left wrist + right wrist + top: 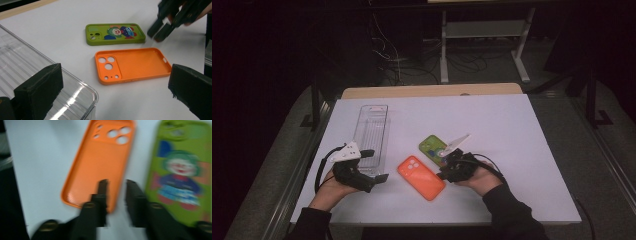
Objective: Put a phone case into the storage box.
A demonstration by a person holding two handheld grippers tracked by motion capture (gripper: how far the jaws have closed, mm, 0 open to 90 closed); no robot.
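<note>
Both phone cases lie loose on the bench near its front edge, neither yet in the clear tray [373, 131] at the front-left, so the sorting looks barely begun. The right gripper [116, 185], jaws partly apart and holding nothing, hovers between the orange case [100, 162] and the green case [178, 167]; the left gripper [379, 166] waits wide open by the tray. The orange case lies inside-up; the green one shows a clown print.
</note>
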